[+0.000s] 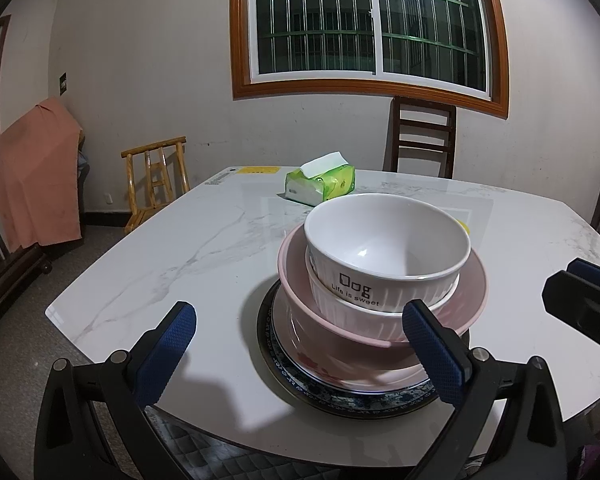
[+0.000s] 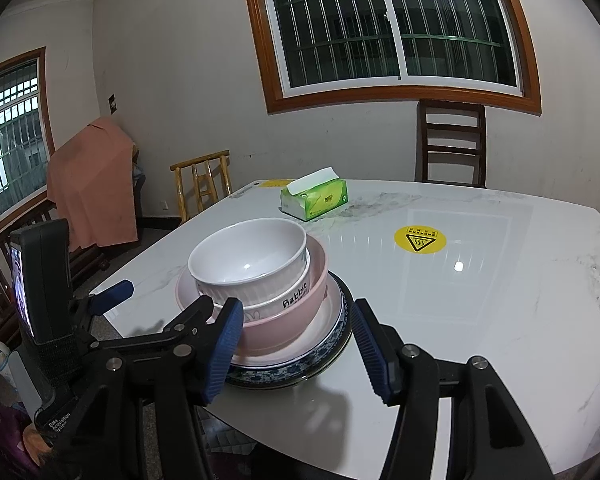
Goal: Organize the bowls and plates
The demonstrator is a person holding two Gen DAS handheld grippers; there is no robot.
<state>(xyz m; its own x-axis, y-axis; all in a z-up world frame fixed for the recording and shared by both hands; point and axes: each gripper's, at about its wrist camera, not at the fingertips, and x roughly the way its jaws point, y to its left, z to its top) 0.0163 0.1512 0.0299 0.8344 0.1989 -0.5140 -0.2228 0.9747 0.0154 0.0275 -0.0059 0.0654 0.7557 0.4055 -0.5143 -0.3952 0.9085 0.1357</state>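
Note:
A stack of dishes stands near the front edge of the marble table [image 1: 172, 264]. A blue-patterned plate [image 1: 340, 398] [image 2: 332, 340] lies at the bottom, with a white flowered plate [image 1: 324, 368] on it. A pink bowl [image 1: 324, 320] [image 2: 284, 322] sits on that plate and holds two nested white bowls [image 1: 384, 236] [image 2: 248, 256], printed "Dog" and "Rabbit". My left gripper [image 1: 300, 336] is open just in front of the stack, holding nothing. My right gripper [image 2: 296, 340] is open too, its fingers either side of the stack's near rim without pressing on it.
A green tissue pack [image 1: 320, 184] [image 2: 314, 196] lies at the back of the table, and a round yellow warning sticker [image 2: 420, 240] is on its middle. A dark chair [image 1: 424, 140] and a bamboo chair [image 1: 156, 184] stand behind the table. A pink cloth [image 1: 36, 172] hangs at the left.

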